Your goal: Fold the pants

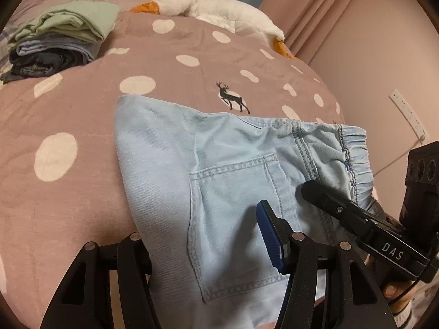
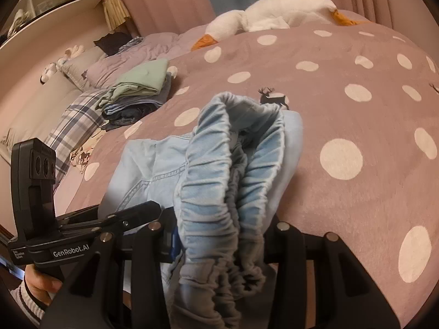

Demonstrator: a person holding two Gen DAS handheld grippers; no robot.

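Observation:
Light blue pants (image 1: 219, 170) lie folded on the pink dotted bedspread (image 1: 82, 126), back pocket up, elastic waistband at the right. My left gripper (image 1: 208, 249) holds the near edge of the pants; one blue-padded finger (image 1: 270, 235) lies on top of the cloth and the other is hidden under it. My right gripper (image 2: 219, 241) is shut on the gathered waistband (image 2: 219, 181), which drapes over its fingers. The right gripper also shows in the left wrist view (image 1: 356, 213), at the waistband.
A stack of folded clothes (image 1: 60, 41) with a green piece on top sits at the back left of the bed. A white plush goose (image 1: 214, 8) lies at the far edge. The wall with a socket strip (image 1: 408, 115) is at the right.

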